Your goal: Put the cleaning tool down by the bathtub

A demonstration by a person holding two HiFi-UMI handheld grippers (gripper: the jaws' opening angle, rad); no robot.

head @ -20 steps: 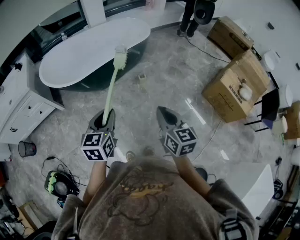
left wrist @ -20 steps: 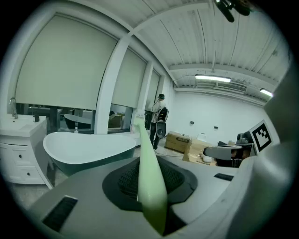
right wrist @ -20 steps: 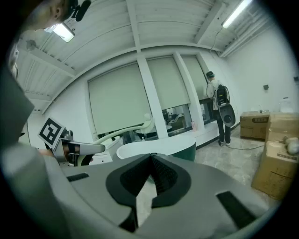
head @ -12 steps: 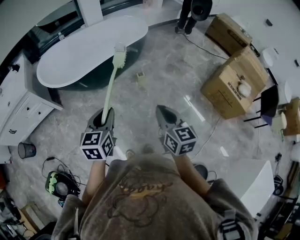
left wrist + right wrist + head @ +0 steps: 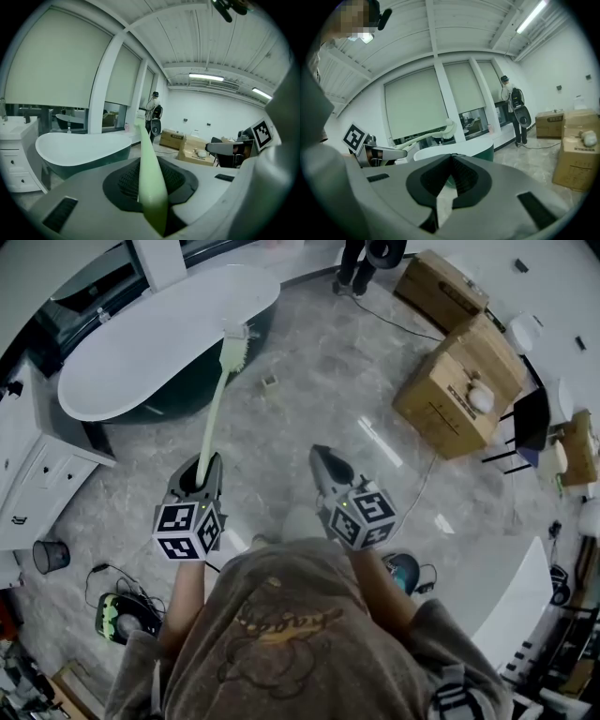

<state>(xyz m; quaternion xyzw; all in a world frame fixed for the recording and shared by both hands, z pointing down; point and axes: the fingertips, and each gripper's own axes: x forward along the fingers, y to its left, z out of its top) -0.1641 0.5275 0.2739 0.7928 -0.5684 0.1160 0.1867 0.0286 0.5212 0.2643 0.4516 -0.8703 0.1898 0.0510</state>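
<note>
Left gripper (image 5: 200, 472) grips the cleaning tool (image 5: 215, 404), a long pale-green brush, by the lower end of its handle. Its jaws are drawn in narrow on the shaft, which slants up and forward until, in the head view, the bristled head lines up with the near edge of the white bathtub (image 5: 141, 348). Right gripper (image 5: 324, 461) hangs beside it, well apart from the brush, its jaws together at the tips with nothing between them. Both are held off the grey marbled floor (image 5: 309, 381), and cardboard boxes (image 5: 450, 395) stand away to the right.
</note>
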